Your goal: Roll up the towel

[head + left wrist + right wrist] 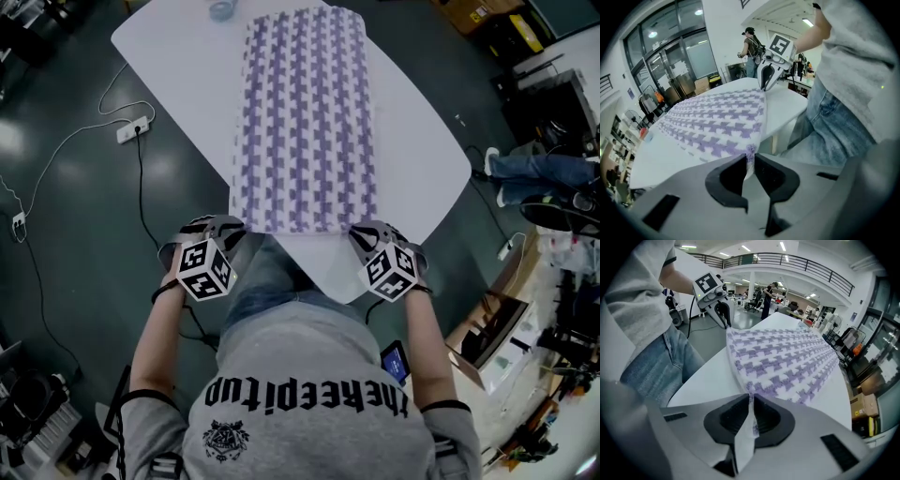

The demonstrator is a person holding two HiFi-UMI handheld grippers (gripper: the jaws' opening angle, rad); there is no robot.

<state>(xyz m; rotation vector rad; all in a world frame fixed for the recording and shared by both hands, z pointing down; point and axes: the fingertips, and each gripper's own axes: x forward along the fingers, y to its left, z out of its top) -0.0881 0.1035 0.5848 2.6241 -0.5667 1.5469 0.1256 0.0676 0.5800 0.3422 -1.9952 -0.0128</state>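
Towel [305, 122]: near corners gripped, first turn of the roll not yet made.
Lies flat and full length on the white counter [412, 141], stretching away from both tools. Left hand-held gripper [749, 157] is closed on the near left corner and right hand-held gripper [750, 397] on the near right corner, with the hem taut between them. Step in hand looks like the start of the roll. Next move probably calls for carrying both corners forward and over together, level, so the first fold lands straight and tight.
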